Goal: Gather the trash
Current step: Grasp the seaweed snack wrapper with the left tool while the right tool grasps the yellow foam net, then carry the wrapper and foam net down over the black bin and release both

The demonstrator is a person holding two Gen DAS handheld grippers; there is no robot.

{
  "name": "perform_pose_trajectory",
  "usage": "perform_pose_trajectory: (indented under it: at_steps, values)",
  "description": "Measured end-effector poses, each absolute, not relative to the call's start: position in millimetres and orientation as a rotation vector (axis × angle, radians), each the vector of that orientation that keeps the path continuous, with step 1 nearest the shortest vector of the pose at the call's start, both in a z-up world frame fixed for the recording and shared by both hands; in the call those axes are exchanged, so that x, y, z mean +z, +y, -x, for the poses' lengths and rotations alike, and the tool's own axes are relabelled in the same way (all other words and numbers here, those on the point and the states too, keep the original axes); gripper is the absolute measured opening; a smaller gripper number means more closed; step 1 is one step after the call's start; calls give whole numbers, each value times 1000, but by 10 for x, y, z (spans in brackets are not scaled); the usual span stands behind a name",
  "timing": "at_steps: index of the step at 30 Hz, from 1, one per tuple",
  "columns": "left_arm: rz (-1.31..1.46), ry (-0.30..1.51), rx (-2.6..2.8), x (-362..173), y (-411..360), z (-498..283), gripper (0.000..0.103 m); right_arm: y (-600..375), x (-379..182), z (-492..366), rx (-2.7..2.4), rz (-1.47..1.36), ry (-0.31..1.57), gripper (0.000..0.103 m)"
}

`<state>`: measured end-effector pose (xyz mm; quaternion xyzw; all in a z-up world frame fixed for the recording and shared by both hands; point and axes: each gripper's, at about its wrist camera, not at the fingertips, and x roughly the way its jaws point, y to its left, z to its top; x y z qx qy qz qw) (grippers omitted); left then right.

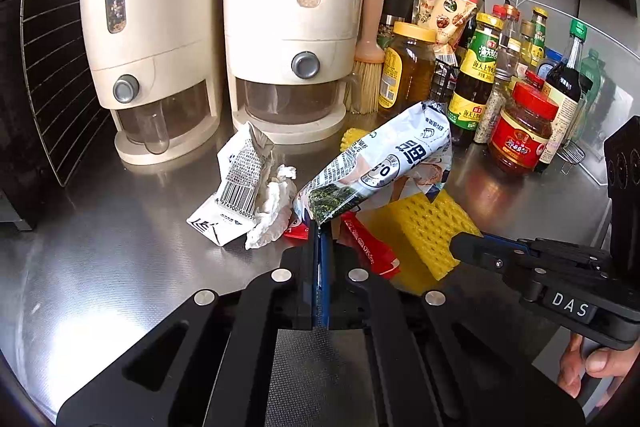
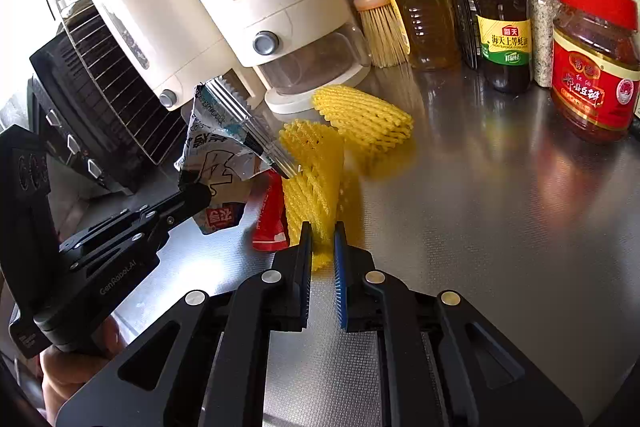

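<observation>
left gripper [image 1: 319, 227] pinched tight on snack wrapper [image 1: 376, 163] corner, lifted off steel counter [image 1: 120, 259] | right gripper [image 2: 322, 239] nearly closed on yellow foam net [image 2: 312, 171] | red sachet [image 2: 271, 223] beside it | behind — crumpled tissue [image 1: 274, 211], barcode wrapper [image 1: 236, 187], second foam net [image 2: 364, 117] | far — dispensers [image 1: 288, 19]

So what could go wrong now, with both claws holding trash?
The left claw pinches only the bottom corner of the snack bag, so the bag might slip out or flop onto the red packet. The right claw grips just the edge of the yellow foam net, which could tear or pull free. The two claws are close together and could bump.
</observation>
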<state>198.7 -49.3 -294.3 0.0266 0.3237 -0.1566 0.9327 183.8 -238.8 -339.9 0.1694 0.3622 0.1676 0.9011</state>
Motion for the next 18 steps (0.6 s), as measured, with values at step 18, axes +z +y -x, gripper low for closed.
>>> perform_pose_trajectory:
  at_steps: [18]
  values:
    - [-81, 544, -257, -2321, -349, -459, 0, -2446, -2709, -603, 363, -285, 639, 12]
